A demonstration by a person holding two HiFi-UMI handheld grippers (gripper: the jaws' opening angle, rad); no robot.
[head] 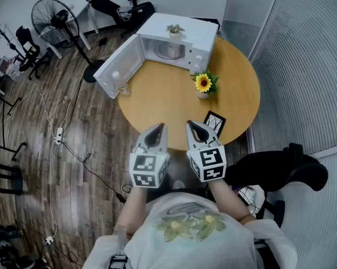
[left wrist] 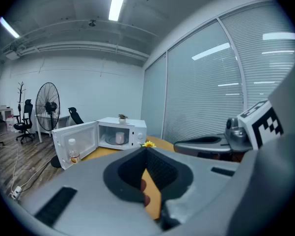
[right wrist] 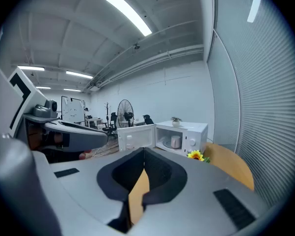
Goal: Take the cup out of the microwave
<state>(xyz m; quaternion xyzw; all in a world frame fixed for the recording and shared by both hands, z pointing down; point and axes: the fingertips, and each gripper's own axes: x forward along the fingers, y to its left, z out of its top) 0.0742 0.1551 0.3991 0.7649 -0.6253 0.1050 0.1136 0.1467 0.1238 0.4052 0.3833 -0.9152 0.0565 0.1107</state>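
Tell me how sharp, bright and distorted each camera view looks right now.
Head view: even light, sharp, slight bending toward the edges, table clear. Left gripper view: heavy fisheye, dark corners, ceiling light glaring, microwave crisp. Right gripper view: same fisheye, blinds curving, no motion blur.

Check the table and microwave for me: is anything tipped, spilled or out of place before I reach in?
Nothing stands out. The white microwave sits squarely on the round wooden table with its door swung open, and the pale cup stands upright inside. No spill shows.
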